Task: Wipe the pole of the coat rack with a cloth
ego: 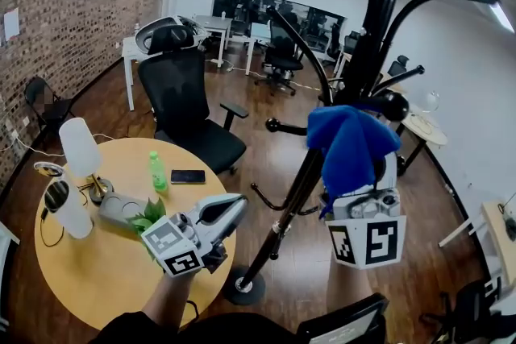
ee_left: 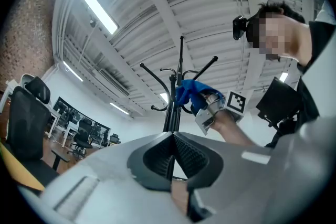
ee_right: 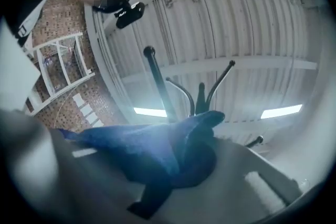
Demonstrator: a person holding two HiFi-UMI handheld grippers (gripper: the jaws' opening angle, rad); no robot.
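Observation:
The black coat rack pole [ego: 300,183] leans across the head view from its round base [ego: 243,287] up to the curved hooks [ego: 435,0]. My right gripper [ego: 359,180] is shut on a blue cloth [ego: 351,142], which drapes over its fingers and rests against the pole's upper half. In the right gripper view the cloth [ee_right: 168,150] fills the jaws, with the pole top [ee_right: 201,98] behind it. My left gripper [ego: 232,208] is shut and holds nothing, low and left of the pole. The left gripper [ee_left: 173,157] looks up at the rack [ee_left: 175,99] and the cloth [ee_left: 189,92].
A round wooden table [ego: 89,274] at the left carries a white lamp [ego: 81,149], a green bottle [ego: 157,171], a phone [ego: 187,176] and a small plant [ego: 146,217]. A black office chair [ego: 187,105] stands behind it. A small table [ego: 425,130] is at the right.

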